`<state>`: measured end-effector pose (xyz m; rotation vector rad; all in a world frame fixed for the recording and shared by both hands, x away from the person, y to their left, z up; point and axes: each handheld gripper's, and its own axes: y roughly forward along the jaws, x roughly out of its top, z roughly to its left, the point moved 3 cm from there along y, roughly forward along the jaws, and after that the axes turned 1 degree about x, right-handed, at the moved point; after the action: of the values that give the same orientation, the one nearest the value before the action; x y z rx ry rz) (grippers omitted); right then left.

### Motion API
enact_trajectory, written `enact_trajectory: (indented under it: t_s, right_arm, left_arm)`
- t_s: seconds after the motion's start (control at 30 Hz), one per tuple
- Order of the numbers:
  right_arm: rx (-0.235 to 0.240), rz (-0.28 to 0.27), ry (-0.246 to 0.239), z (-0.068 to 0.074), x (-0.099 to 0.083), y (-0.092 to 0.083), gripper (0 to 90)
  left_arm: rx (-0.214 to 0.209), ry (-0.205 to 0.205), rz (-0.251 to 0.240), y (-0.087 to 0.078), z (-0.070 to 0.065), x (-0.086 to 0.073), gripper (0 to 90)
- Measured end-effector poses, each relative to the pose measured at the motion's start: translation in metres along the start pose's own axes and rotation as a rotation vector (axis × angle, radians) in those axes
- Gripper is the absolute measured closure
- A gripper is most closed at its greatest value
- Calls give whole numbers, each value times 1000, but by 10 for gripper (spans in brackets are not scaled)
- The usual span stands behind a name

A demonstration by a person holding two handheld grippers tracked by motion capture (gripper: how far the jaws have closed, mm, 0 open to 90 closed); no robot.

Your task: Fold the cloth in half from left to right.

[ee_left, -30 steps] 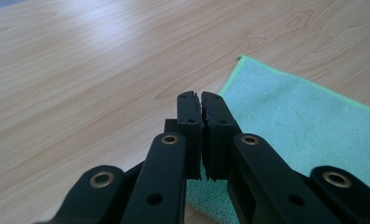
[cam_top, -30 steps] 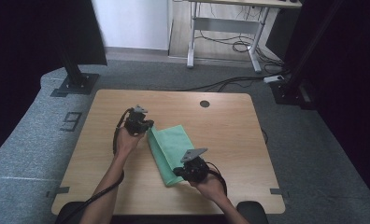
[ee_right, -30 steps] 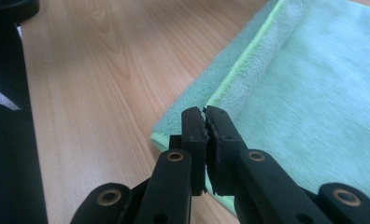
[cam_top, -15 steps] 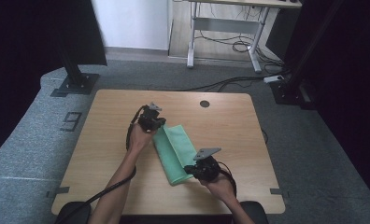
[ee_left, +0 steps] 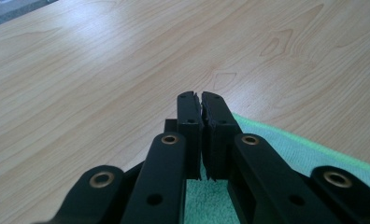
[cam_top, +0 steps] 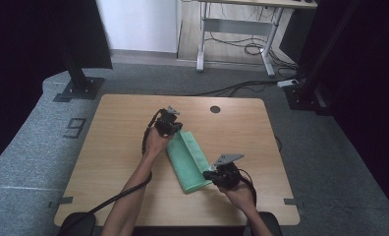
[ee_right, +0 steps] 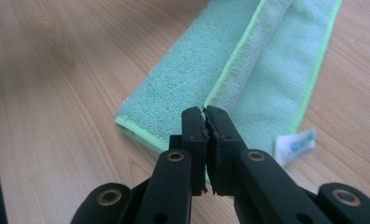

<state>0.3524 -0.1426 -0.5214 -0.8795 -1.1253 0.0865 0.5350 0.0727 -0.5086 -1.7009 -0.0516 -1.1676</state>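
At the lower centre-right of the high view, the right gripper point(cam_top: 208, 175) is working at the near end of the green towel point(cam_top: 188, 160), its jaws pressed together. In the right gripper view they are meeting over the folded edge of the towel point(ee_right: 248, 74), and fabric appears pinched between them, though the contact itself is hidden. A white label point(ee_right: 293, 144) is sticking out from the towel's right edge there. Moving farther up the frame, the towel is lying diagonally near the middle of the table point(cam_top: 114, 147), now as a narrow strip with one long edge doubled over. Compared with one second ago, both hands have been travelling toward the right of the frame, and the towel has been getting narrower, so a lengthwise fold is judged to be nearing completion. At the far end of the strip, above centre, the left gripper point(cam_top: 174, 129) is also holding its jaws pressed together; in the left gripper view, towel point(ee_left: 314, 154) is showing beneath and beside them, and a pinch on its corner is likely but cannot be confirmed. Release and flattening are judged to be the next requirement.
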Motion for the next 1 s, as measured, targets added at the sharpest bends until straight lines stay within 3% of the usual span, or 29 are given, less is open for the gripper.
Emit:
enact_trajectory:
  t_s: [0.4, 0.77, 0.87, 1.0]
  right_arm:
    - [-39, 30, 35, -16, -13, 3, 858]
    - [-64, 42, 37, -22, -17, 4, 857]
    - [-68, 43, 41, -23, -18, 4, 855]
    - [-76, 44, 51, -26, -20, 4, 834]
  left_arm:
    - [2, -4, 24, 23, -6, 1, 854]
    - [5, -8, 24, 41, -10, 1, 840]
    - [18, -1, 25, 45, -11, 1, 808]
    - [56, 22, 12, 46, -11, 1, 684]
